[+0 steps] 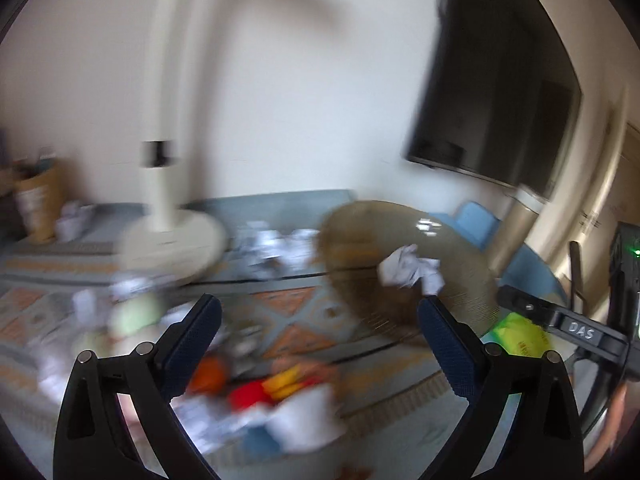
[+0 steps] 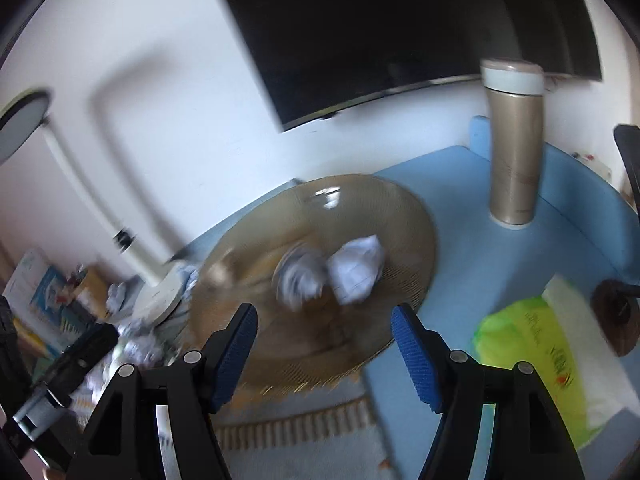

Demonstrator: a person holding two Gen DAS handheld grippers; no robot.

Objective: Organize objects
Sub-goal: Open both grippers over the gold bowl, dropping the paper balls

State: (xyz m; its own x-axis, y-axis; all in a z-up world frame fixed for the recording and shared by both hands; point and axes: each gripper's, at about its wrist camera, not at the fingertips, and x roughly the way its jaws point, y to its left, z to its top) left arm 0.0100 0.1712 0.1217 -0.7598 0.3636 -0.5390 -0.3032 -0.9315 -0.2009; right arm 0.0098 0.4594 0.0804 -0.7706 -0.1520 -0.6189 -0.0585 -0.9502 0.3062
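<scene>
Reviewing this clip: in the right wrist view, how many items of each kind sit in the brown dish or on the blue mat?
Crumpled paper balls in the brown dish: 2
Gold flask on the blue mat: 1
Green packet: 1
Total: 4

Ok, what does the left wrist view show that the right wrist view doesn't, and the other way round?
Only the left wrist view shows the red, yellow and orange items, blurred, on the patterned rug.

Only the right wrist view shows the gold flask's white lid and the books at left.

Both show the amber glass plate with crumpled paper, the white lamp, the wall screen and the green packet.
</scene>
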